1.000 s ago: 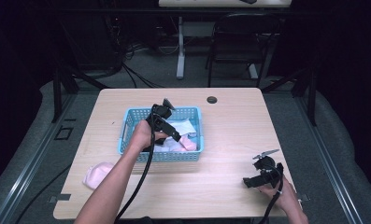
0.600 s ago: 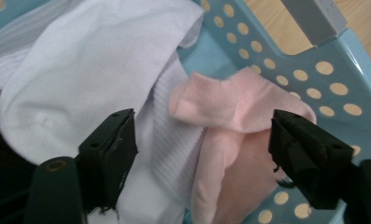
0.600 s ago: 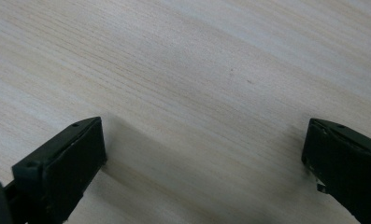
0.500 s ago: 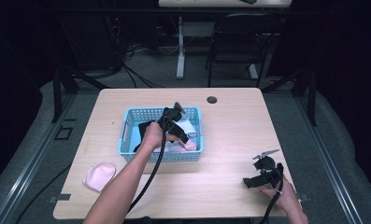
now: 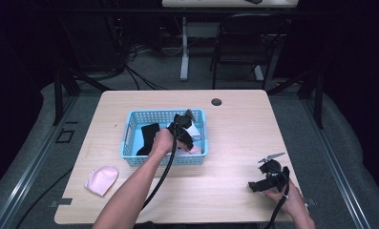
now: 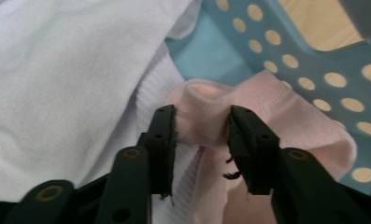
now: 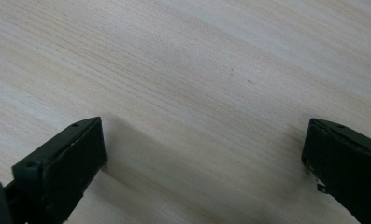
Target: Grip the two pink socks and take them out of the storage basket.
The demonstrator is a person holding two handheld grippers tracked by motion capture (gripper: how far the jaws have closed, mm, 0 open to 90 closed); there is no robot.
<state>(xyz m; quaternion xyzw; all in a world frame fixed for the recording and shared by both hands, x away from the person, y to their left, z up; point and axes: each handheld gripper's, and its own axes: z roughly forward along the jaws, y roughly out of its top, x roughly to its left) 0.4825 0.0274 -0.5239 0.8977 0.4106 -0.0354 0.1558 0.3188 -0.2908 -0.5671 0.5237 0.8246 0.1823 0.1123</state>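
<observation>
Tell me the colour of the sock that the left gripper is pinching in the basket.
Pale pink; the sock shows best in the left gripper view, between the left gripper jaws.

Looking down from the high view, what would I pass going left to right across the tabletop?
Pink sock lying on the table → blue basket → left tool reaching into the basket → right tool near the table's right edge.

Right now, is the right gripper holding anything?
No: in the right gripper view the right gripper has its jaws wide apart over the bare table, with nothing between them.
</observation>
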